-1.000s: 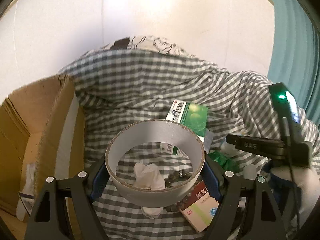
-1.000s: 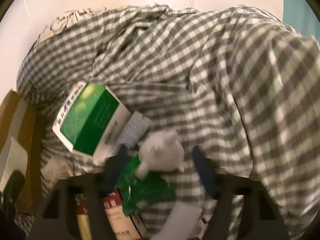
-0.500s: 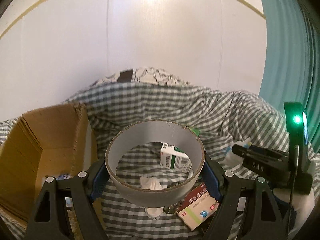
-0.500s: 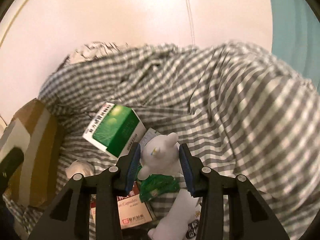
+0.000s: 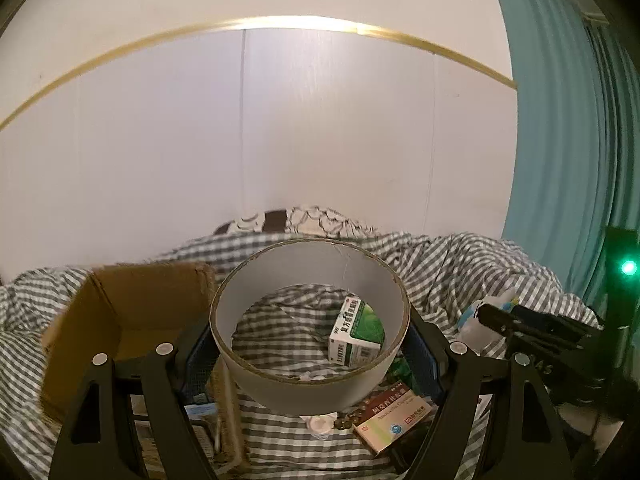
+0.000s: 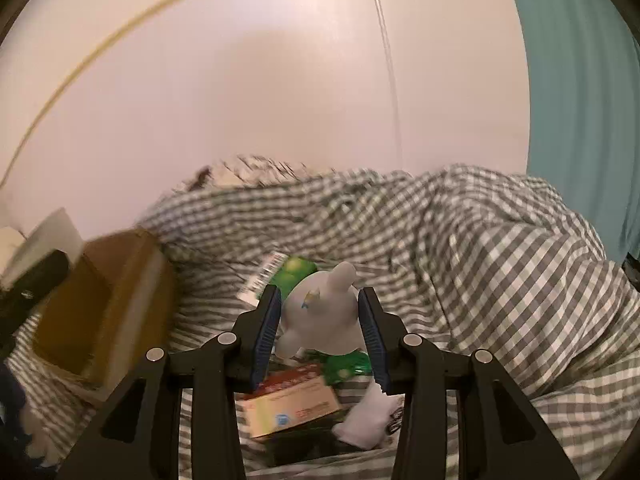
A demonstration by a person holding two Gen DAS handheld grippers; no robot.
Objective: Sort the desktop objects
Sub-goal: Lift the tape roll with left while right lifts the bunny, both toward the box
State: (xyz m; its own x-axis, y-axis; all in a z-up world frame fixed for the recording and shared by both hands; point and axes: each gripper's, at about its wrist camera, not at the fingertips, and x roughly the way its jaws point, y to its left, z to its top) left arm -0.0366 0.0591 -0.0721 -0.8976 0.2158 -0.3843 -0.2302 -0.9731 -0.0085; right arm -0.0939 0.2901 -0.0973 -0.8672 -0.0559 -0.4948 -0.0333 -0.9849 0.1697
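Above the rumpled gingham cloth (image 5: 460,264), the left gripper (image 5: 310,340) clamped a wide cardboard tape ring (image 5: 310,376) between its pads; the right gripper (image 6: 320,320) squeezed a smooth white rounded toy (image 6: 320,316).

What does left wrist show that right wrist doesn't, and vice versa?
Left wrist only: the left gripper clamped across a tape roll, and the right gripper's body from the side.

Right wrist only: the right gripper closed on a white toy figure, seen straight on, and a green packet beneath it.

Both: cardboard box, green-and-white carton, red-and-yellow medicine box, checked cloth, teal curtain.
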